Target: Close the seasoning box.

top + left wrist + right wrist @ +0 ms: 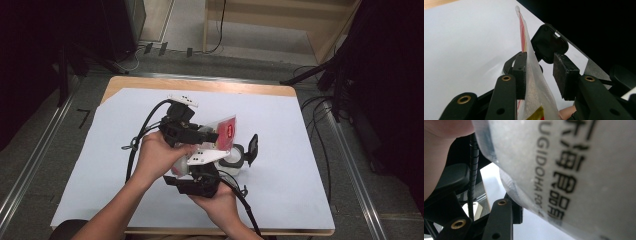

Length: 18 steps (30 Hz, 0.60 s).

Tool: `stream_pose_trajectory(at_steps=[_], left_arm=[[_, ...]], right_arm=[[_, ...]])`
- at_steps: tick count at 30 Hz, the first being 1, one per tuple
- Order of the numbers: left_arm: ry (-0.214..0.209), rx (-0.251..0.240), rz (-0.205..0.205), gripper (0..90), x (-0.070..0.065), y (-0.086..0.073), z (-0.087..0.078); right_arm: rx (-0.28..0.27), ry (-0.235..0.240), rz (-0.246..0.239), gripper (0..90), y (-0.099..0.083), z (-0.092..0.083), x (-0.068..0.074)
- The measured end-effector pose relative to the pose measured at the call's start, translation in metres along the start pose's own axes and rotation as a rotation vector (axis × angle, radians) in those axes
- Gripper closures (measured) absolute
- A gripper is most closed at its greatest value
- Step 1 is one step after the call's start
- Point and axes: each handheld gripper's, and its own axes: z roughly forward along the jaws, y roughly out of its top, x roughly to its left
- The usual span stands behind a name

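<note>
The left gripper's (pixel 544 75) jaws stand spread, with the thin edge of a clear plastic pouch (pixel 534 82) lying against one pad and the other pad apart from it. Whether the right gripper's (pixel 197 182) jaws are spread or closed cannot be told, since the pouch presses close against its camera. There the pouch (pixel 574 170) shows black print: the letters "UGIDOHA" beside some Chinese characters. From the high view, both hands hold the pouch (pixel 222 132), with its red label, above a white sheet (pixel 290 150) covering the table (pixel 200 84). A small container with an open black lid (pixel 252 149) sits just beyond.
</note>
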Motion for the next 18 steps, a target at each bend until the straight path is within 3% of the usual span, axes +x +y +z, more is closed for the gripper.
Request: stream_pose_trajectory(at_steps=[18], left_arm=[[0.007, -0.002, 0.012, 65.4, -0.0003, -0.0004, 0.0007]], right_arm=[[0.003, -0.003, -0.007, 63.2, -0.0004, -0.0003, 0.0007]])
